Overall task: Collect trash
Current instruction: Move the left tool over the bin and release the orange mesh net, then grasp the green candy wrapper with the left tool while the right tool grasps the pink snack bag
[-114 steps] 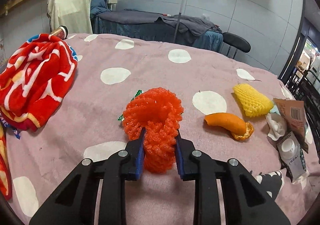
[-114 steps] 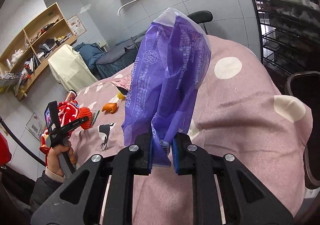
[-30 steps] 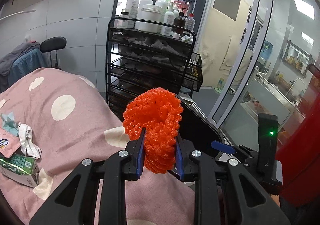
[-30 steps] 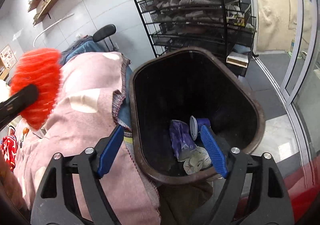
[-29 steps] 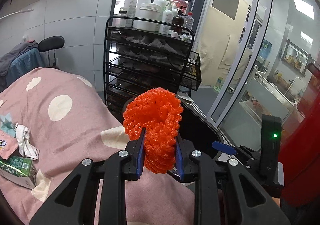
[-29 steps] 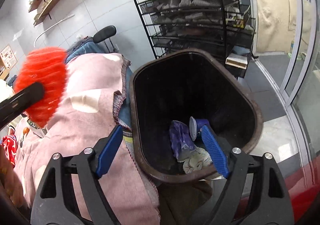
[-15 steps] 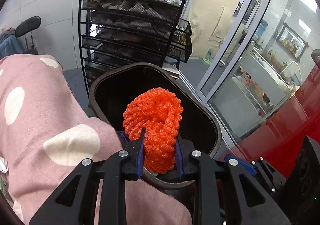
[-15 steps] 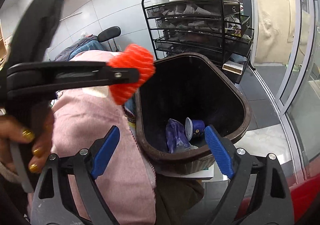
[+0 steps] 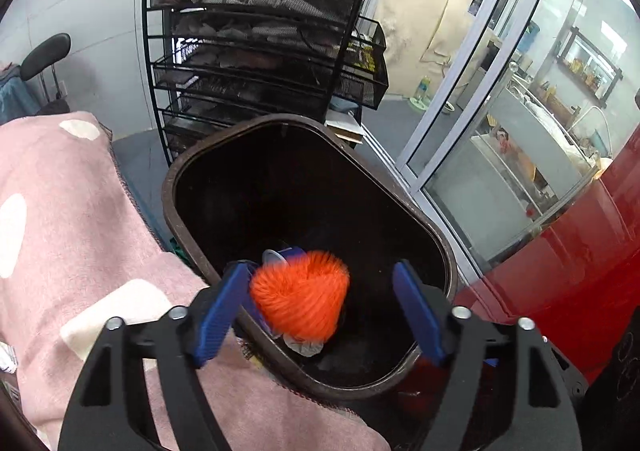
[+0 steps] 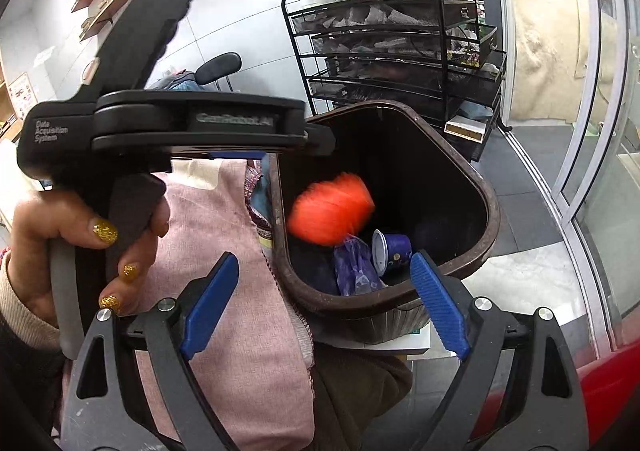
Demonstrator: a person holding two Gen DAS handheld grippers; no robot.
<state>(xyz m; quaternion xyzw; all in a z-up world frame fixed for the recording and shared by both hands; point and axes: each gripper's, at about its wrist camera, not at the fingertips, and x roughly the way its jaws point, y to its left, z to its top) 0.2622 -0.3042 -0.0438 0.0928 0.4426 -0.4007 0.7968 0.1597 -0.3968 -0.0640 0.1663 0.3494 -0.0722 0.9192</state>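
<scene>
The orange foam net [image 9: 299, 297] is loose and blurred, in mid-air inside the dark brown trash bin [image 9: 400, 187]. My left gripper [image 9: 318, 311] is open above the bin's near rim, jaws wide apart, empty. In the right wrist view the net [image 10: 330, 209] shows inside the bin [image 10: 490, 211], above a purple bag [image 10: 354, 267] and a small purple cup [image 10: 390, 251]. My right gripper [image 10: 322, 307] is open and empty, just in front of the bin. The left gripper's body [image 10: 180, 131] crosses that view at left.
The pink dotted blanket [image 9: 60, 211] lies left of the bin. A black wire rack [image 9: 260, 47] with bottles stands behind it. A glass door [image 9: 500, 111] and a red surface [image 9: 580, 251] are at right.
My left gripper has opened and let go of the orange net, which now drops into the bin. It moved from the table to over the bin. The right gripper stays open.
</scene>
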